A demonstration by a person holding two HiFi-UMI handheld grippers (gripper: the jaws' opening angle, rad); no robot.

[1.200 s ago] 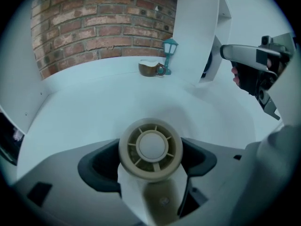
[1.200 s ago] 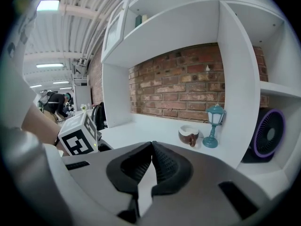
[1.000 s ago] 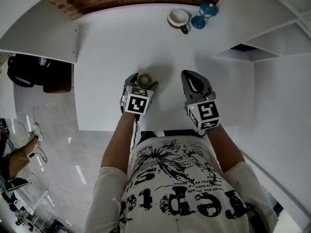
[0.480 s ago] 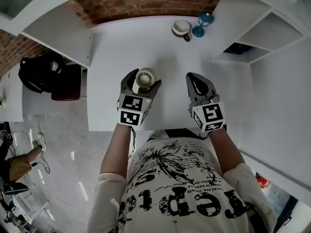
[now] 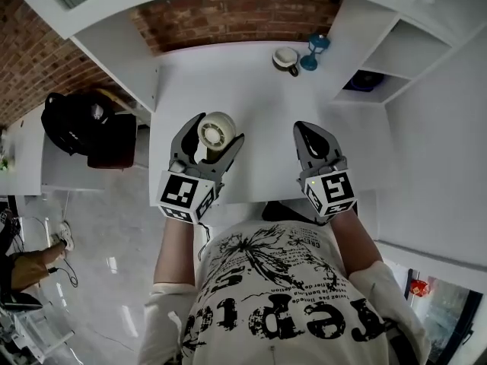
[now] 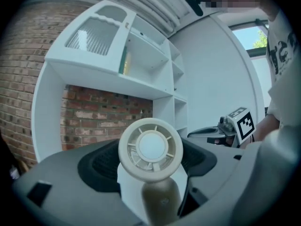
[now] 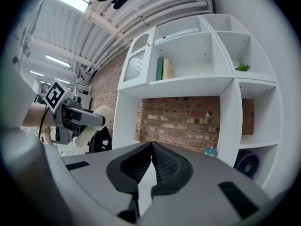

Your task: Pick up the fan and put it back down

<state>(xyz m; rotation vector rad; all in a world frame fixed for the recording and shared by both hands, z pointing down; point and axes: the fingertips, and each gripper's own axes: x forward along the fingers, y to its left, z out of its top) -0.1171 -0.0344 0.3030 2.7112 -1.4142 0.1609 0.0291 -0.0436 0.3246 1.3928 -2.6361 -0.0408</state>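
A small beige hand-held fan with a round head stands upright between the jaws of my left gripper, held up off the white table. In the left gripper view the fan's head faces the camera and its handle runs down between the dark pads. The left gripper is shut on that handle. My right gripper hovers over the table's right part, shut, with nothing in it. It also sees the left gripper and the fan at its left.
A mug and a blue hourglass-shaped piece stand at the table's far edge by the brick wall. White shelves flank the table; one cubby at the right holds a purple fan. A black bag lies at the left.
My left gripper has closed on the fan and lifted it off the table, up toward the head camera. The right gripper stays shut and has barely moved.
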